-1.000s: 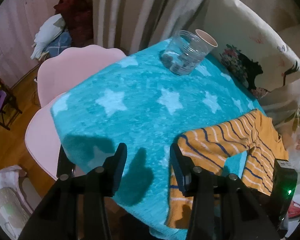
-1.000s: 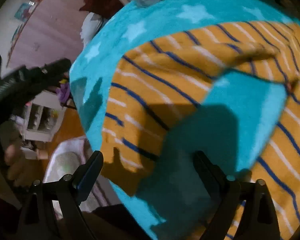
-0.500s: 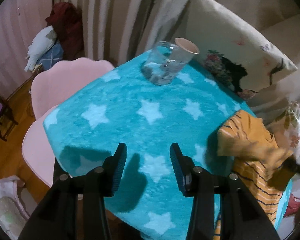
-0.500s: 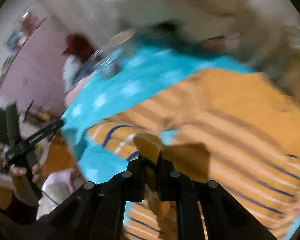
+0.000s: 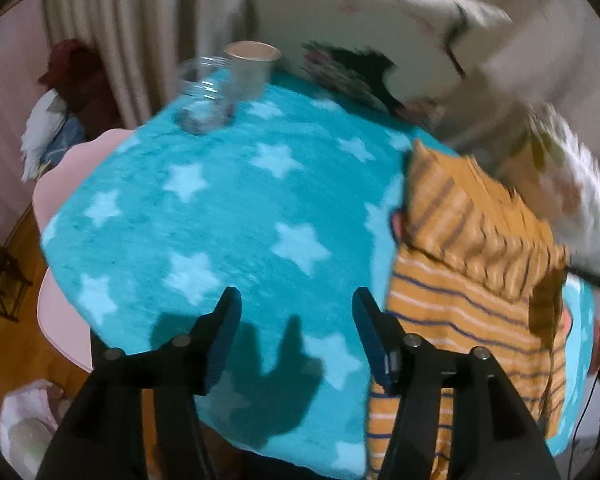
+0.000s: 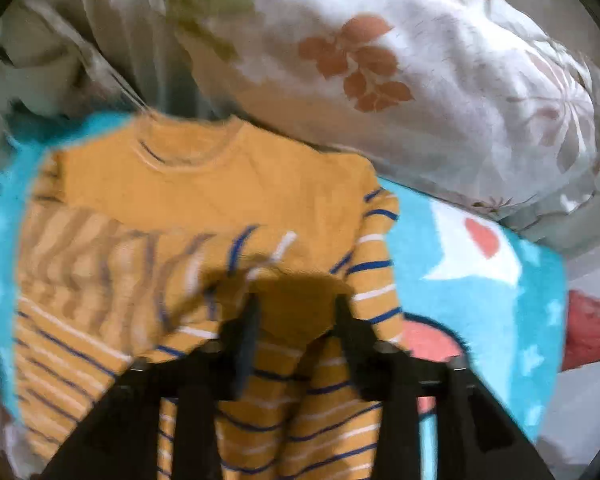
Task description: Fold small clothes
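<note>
A small orange sweater (image 5: 472,280) with blue and white stripes lies on the right side of a teal star-print blanket (image 5: 228,208); its left sleeve is folded across the body. In the right wrist view the sweater (image 6: 204,208) lies neck away from me, the folded sleeve across its chest. My left gripper (image 5: 296,312) is open and empty, hovering over the blanket left of the sweater. My right gripper (image 6: 296,308) is open just above the sweater's middle, the sleeve cuff lying between its fingers.
A clear glass jar (image 5: 204,96) and a beige cup (image 5: 252,68) stand at the blanket's far edge. Floral cushions (image 6: 400,80) crowd the far and right sides. Pink chairs (image 5: 56,184) stand to the left, with wooden floor below.
My right gripper carried the sleeve across the sweater and opened, leaving it folded on the body. My left gripper stayed open and its view shifted toward the sweater.
</note>
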`<state>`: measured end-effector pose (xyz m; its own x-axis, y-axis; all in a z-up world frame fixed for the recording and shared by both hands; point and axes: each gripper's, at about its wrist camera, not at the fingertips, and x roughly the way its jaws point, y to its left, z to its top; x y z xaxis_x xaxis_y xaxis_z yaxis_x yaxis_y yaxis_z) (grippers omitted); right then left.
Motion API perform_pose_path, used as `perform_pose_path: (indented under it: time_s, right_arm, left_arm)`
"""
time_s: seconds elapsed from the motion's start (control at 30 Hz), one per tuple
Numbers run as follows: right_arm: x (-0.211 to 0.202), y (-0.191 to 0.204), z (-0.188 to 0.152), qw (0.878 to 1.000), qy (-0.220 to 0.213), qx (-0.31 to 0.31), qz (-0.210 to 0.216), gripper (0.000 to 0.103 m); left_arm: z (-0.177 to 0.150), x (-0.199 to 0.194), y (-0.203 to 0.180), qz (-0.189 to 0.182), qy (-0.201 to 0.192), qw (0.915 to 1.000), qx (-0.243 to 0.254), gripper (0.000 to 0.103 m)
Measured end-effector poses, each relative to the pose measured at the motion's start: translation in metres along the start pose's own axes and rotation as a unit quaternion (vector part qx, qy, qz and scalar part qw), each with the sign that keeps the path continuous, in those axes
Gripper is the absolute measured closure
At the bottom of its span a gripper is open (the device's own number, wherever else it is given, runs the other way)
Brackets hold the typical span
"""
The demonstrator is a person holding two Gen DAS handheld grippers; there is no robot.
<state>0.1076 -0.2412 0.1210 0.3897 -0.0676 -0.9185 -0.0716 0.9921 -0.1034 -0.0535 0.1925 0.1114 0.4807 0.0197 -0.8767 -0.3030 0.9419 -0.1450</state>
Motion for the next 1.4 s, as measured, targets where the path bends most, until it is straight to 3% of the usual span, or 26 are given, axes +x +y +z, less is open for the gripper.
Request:
perform_pose_path:
  time_s: [0.03,0.17,0.33,0.5,0.67,0.87,0.97,1.0,1.03,1.1,1.17,1.23,1.3,1.33,1.4]
  right_arm:
    - [-0.005,-0.001,-0.002,1.000,-0.011,-0.001,0.004,0.046]
    - [-0.019,0.020,0.001,0.997,-0.023,-0.010,0.067,0.046]
    - [-0.019,0.041,-0.017,0.995,-0.019,-0.002,0.101,0.046]
    - [0.001,0.006,-0.054,0.996,0.002,0.049,0.070,0.046]
    - [0.007,-0.051,-0.076,0.982,-0.003,0.169,0.080,0.046]
    - [0.023,-0.046,-0.044,0.973,-0.038,0.206,0.095,0.046]
    - [0.043,-0.031,-0.023,0.982,-0.038,0.183,0.027,0.046]
    - [0.048,-0.027,-0.019,0.984,-0.037,0.175,0.017,0.060]
    - [0.053,-0.026,-0.015,0.984,-0.027,0.174,0.028,0.093]
    - [0.052,-0.030,-0.013,0.973,-0.002,0.203,0.111,0.095]
    - [0.034,-0.038,-0.015,0.947,0.004,0.245,0.206,0.095]
    - [0.009,-0.047,-0.015,0.935,-0.009,0.258,0.242,0.095]
    - [-0.009,-0.059,-0.016,0.936,-0.027,0.265,0.231,0.095]
    - [-0.013,-0.067,-0.017,0.942,-0.031,0.269,0.199,0.095]
    - [-0.012,-0.079,-0.019,0.963,-0.026,0.262,0.065,0.093]
  left_arm:
    - [-0.004,0.009,-0.010,-0.002,0.008,0.9999,0.012,0.037]
    - [-0.017,0.045,-0.036,-0.014,0.057,0.9976,0.037,0.037]
    - [-0.037,0.073,-0.054,-0.028,0.096,0.9932,0.059,0.037]
    - [-0.052,0.084,-0.061,-0.042,0.112,0.9901,0.074,0.037]
    - [-0.048,0.088,-0.062,-0.053,0.113,0.9884,0.087,0.037]
    - [-0.039,0.081,-0.070,-0.061,0.102,0.9848,0.126,0.037]
    - [-0.038,0.074,-0.066,-0.056,0.093,0.9847,0.137,0.037]
    - [-0.036,0.070,-0.060,-0.051,0.087,0.9854,0.138,0.037]
    - [-0.035,0.069,-0.055,-0.049,0.084,0.9858,0.137,0.037]
    - [-0.031,0.066,-0.045,-0.044,0.078,0.9873,0.131,0.037]
    - [-0.025,0.066,-0.034,-0.043,0.078,0.9891,0.117,0.037]
    - [-0.023,0.070,-0.030,-0.046,0.080,0.9902,0.105,0.037]
    - [-0.023,0.074,-0.026,-0.053,0.085,0.9906,0.093,0.037]
    - [-0.023,0.077,-0.025,-0.058,0.089,0.9902,0.091,0.037]
    - [-0.025,0.083,-0.027,-0.073,0.100,0.9883,0.089,0.037]
